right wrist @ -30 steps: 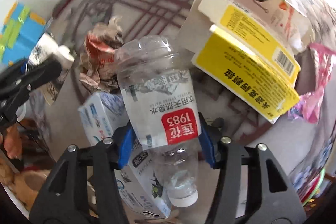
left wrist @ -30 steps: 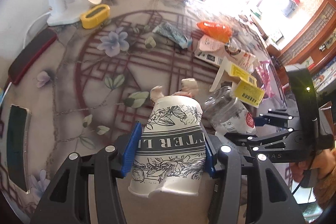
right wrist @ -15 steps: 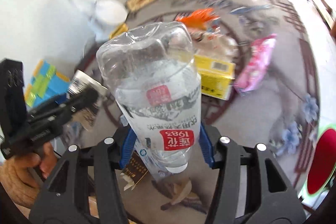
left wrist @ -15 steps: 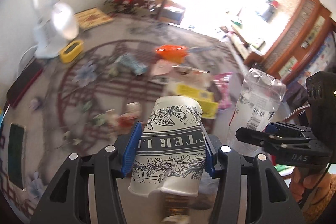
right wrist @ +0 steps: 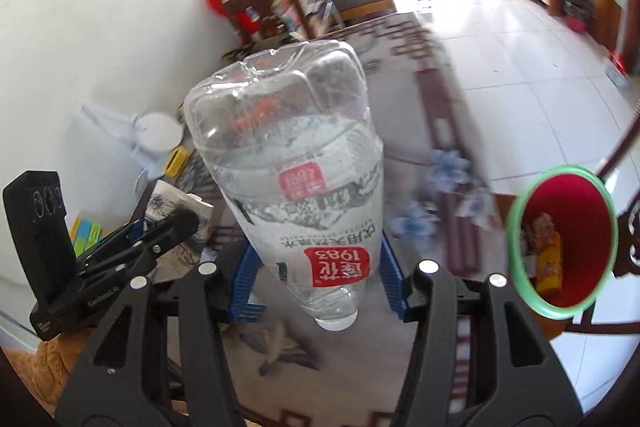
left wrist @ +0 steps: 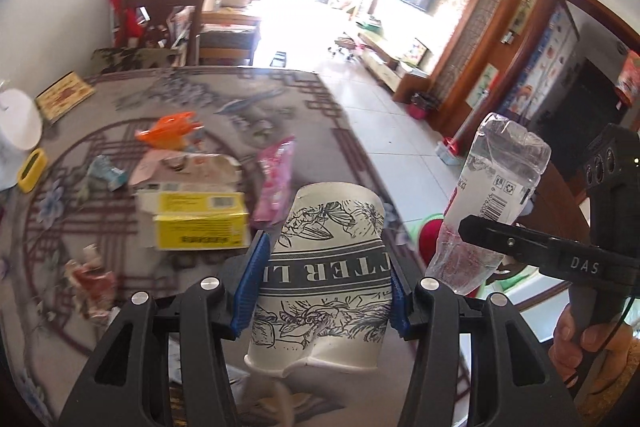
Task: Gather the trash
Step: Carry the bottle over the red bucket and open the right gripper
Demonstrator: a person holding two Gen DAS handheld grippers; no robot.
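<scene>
Mid-task, two pieces in hand, none of the visible pile cleared yet; left gripper clamped on a crushed paper cup, held rim toward the camera and off the table; right gripper clamped on a clear plastic bottle, cap end toward the camera, base pointing away, also in the air; both blue pads press the sides of each item, so both grips look firm; red bin with a green rim stands on the floor beside the table edge, to the right in the right wrist view, and already has some trash in it, looks like a yellow wrapper or packet; still on the table: yellow box, pink wrapper, orange wrapper, torn carton, small teal packet, crumpled red-white scrap; judged: neither item is over the bin yet, so next is carry and drop for both, then several more trips for the rest.
</scene>
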